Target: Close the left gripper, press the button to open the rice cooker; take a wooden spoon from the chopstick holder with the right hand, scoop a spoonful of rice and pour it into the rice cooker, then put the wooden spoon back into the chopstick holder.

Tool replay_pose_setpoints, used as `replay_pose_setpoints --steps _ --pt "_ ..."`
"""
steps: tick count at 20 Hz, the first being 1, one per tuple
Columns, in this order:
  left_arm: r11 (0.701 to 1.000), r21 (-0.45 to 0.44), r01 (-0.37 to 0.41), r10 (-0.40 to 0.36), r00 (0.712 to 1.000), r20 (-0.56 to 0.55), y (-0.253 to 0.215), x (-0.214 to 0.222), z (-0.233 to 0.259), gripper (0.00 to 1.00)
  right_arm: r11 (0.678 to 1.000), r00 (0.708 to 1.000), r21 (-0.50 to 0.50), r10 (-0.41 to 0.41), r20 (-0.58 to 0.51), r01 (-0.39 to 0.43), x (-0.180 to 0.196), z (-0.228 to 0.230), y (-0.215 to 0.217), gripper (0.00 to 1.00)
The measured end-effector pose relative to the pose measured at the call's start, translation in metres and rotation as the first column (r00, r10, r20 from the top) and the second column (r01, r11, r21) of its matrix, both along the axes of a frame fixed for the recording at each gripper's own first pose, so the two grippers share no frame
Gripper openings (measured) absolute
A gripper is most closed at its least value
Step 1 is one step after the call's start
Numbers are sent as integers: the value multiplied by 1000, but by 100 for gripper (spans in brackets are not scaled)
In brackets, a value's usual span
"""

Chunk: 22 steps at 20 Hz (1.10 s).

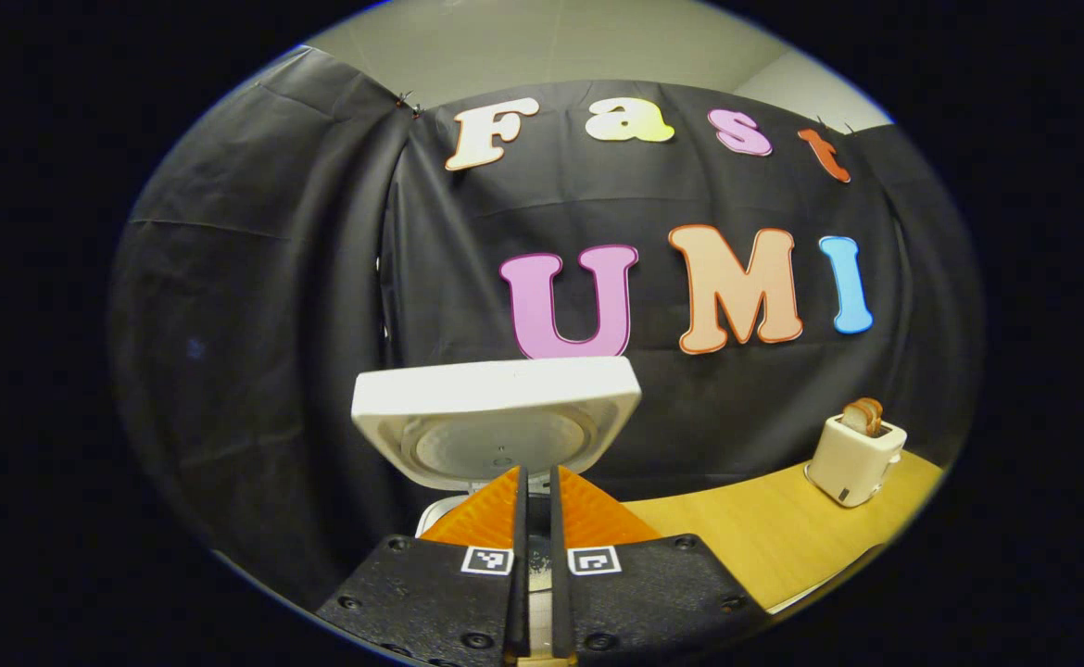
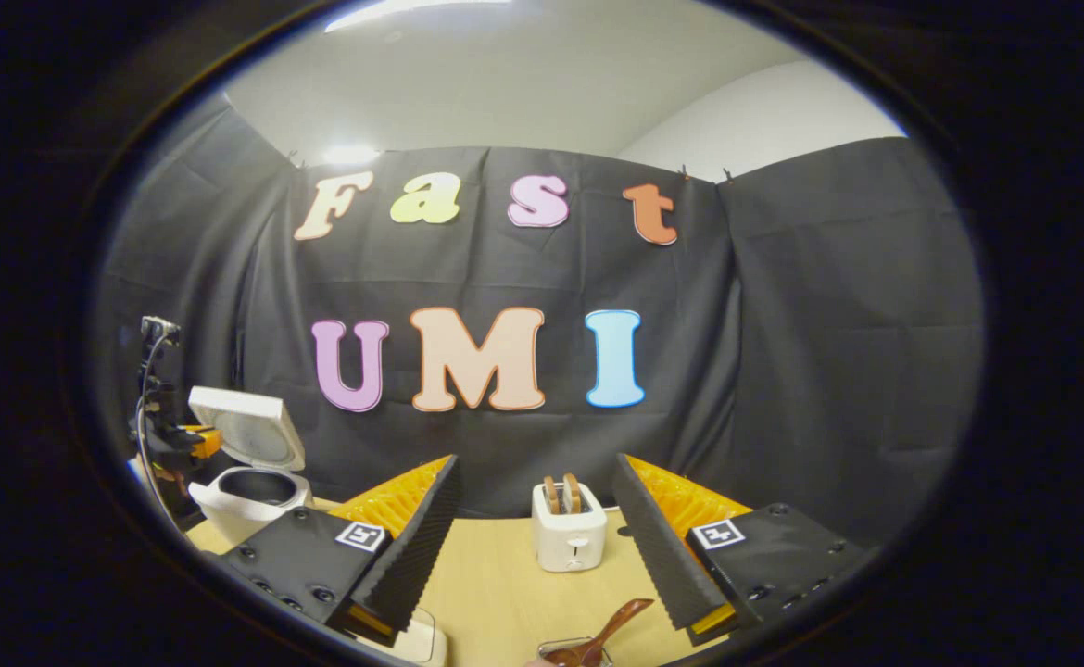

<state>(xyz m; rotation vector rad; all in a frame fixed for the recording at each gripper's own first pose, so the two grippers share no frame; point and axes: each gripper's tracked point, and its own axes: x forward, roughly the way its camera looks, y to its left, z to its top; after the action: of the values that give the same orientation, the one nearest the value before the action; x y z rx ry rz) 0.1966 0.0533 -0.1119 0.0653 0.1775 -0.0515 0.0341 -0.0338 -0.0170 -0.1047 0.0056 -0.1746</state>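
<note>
Jaws nearly closed on left gripper before open rice cooker; right gripper jaws wide.

Both tools, left tool and right tool, are showing ribbed wedge fingers, black screw-studded mounts, and square black-and-white markers.

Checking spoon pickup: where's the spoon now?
Right gripper view: the spoon sits low on the table, below the open right gripper, in front of the toaster.
</note>
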Motion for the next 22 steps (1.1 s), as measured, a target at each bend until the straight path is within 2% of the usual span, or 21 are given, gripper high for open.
replay_pose_setpoints --steps 2,3,7,9,10,11,12,16,21,22 --pt "1000 -27 5 -5 1000 14 -9 -12 12 26 1000 1000 10 12 0 -12 0 0 -3 100" --pt "999 -39 12 -12 1000 20 -15 -20 19 45 1000 1000 17 17 0 -17 0 -1 -6 100" --pt "997 -71 8 -4 998 62 -27 -47 48 83 998 1000 51 31 -6 -31 4 -3 -18 100" --pt "997 -78 4 3 996 90 -31 -62 63 84 997 999 65 34 -9 -33 5 -6 -29 100" --pt "996 -84 10 -2 995 104 -35 -69 71 90 997 999 72 35 -14 -34 6 -8 -35 100" --pt "996 -84 16 -6 993 120 -40 -75 79 92 996 999 79 42 -20 -41 7 -11 -39 100" --pt "997 -75 17 -7 991 137 -42 -82 87 89 996 999 77 47 -28 -45 8 -14 -42 100" --pt "998 -55 22 -12 983 181 -53 -105 111 92 996 997 76 57 -56 -53 12 -31 -61 100" --pt "997 -63 35 -23 984 179 -75 -135 111 90 994 988 95 73 -139 -60 20 -71 -78 100" --pt "997 -64 36 -24 984 176 -78 -139 110 92 994 984 98 73 -164 -57 19 -81 -81 100"
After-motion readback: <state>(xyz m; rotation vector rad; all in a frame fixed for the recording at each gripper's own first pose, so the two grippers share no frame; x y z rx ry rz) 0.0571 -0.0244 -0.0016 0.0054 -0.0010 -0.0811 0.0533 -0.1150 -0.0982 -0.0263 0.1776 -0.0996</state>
